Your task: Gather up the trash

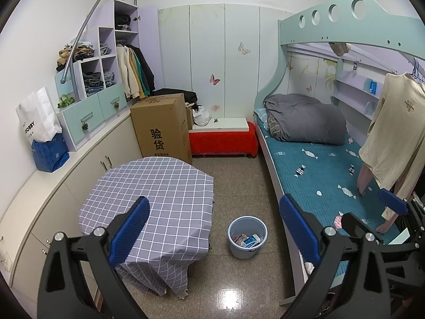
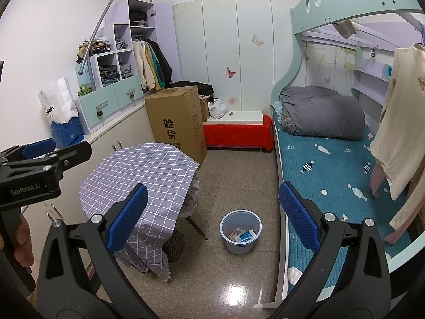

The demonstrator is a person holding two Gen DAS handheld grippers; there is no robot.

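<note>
A light blue trash bin (image 1: 247, 236) stands on the floor between the table and the bed; it also shows in the right wrist view (image 2: 240, 235). Inside lie a blue-and-white packet (image 1: 251, 240) and crumpled wrappers (image 2: 235, 234). My left gripper (image 1: 213, 222) is open and empty, held high above the floor, with the bin below and between its fingers. My right gripper (image 2: 212, 210) is open and empty, also high above the bin. The right gripper shows at the right edge of the left wrist view (image 1: 372, 212); the left gripper shows at the left edge of the right wrist view (image 2: 50, 151).
A table with a grey checked cloth (image 1: 156, 194) stands left of the bin. A bunk bed with a teal sheet (image 1: 326, 175) runs along the right. A cardboard box (image 1: 162, 127), a red-covered bench (image 1: 223, 139) and white cabinets (image 1: 66, 164) line the far and left sides.
</note>
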